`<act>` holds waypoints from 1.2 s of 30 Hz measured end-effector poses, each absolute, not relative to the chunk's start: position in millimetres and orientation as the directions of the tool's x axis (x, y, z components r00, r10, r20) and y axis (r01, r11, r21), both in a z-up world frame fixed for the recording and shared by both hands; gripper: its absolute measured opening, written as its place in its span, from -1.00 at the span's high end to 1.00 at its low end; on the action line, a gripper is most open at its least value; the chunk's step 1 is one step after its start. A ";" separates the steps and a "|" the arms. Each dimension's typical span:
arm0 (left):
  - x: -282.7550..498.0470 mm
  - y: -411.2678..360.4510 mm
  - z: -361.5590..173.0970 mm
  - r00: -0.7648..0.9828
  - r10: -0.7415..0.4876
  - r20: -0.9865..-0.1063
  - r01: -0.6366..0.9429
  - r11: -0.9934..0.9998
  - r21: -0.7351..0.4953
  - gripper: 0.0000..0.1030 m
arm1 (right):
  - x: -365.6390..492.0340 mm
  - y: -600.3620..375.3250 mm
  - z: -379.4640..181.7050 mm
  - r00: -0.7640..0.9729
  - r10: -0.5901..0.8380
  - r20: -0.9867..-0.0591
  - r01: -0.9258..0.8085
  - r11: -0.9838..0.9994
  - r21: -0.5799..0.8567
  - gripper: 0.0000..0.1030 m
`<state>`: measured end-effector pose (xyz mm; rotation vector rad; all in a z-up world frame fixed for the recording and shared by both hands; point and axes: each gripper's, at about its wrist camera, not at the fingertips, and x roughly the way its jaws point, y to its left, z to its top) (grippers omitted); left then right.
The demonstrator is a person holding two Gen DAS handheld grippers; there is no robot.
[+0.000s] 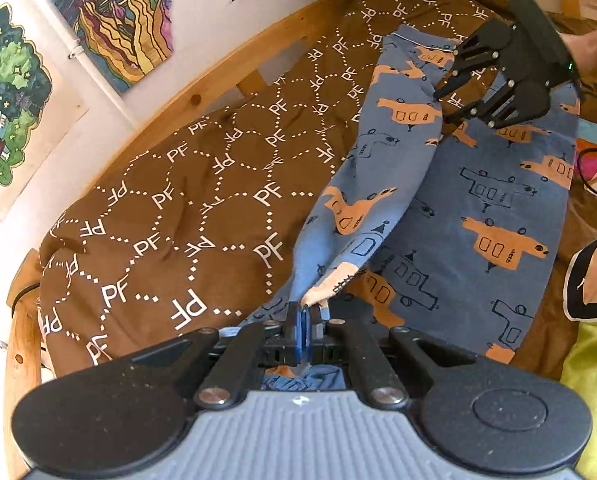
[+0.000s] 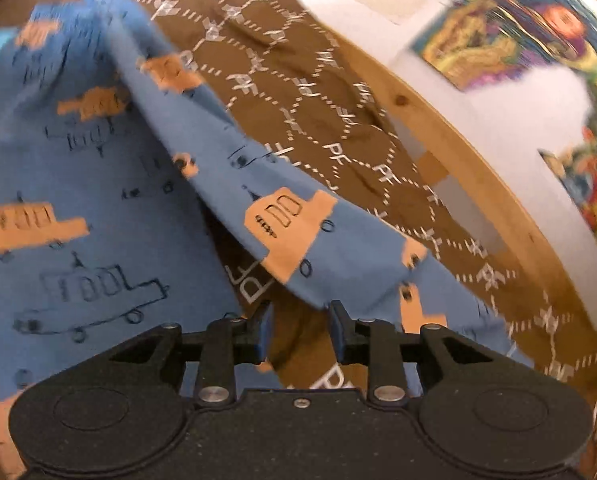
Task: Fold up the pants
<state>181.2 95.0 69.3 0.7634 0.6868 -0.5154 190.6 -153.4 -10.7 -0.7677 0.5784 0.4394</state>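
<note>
Blue pants [image 1: 478, 208] printed with orange vehicles lie spread on a brown blanket [image 1: 178, 200]. One leg is drawn up in a taut ridge that runs down to my left gripper [image 1: 303, 320], which is shut on a pinch of its fabric. At the far end of that leg my right gripper [image 1: 444, 106] hovers over the cloth with its jaws apart. In the right wrist view the right gripper [image 2: 300, 328] is open with only the brown blanket [image 2: 298, 80] showing between its pads. The edge of the pants [image 2: 78, 200] hangs just ahead of its fingertips.
A wooden bed rail [image 1: 218, 68] curves along the white wall, where colourful posters [image 1: 110, 20] hang. A person's hand [image 1: 594, 40] holds the right gripper at the top right. A black cable [image 1: 590, 176] and bright green bedding [image 1: 590, 340] lie to the right.
</note>
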 end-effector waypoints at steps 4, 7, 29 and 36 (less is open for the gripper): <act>181.8 95.6 69.2 0.668 -0.174 -0.723 0.644 0.623 0.445 0.96 | 195.7 -144.3 -20.7 0.803 0.130 -0.581 -0.534 0.590 -0.606 0.31; 181.5 95.6 68.3 0.669 -0.175 -0.722 0.641 0.628 0.442 0.96 | 196.6 -140.9 -23.9 0.818 0.129 -0.561 -0.523 0.572 -0.631 0.52; 135.3 106.0 16.2 0.653 -0.125 -0.747 0.665 0.567 0.487 0.96 | 52.4 -124.2 -9.5 0.735 0.142 -0.663 -0.610 0.564 -0.556 1.00; 126.4 106.9 5.0 0.645 -0.120 -0.754 0.676 0.549 0.491 0.96 | 46.0 -124.2 -11.2 0.735 0.121 -0.667 -0.579 0.624 -0.525 1.00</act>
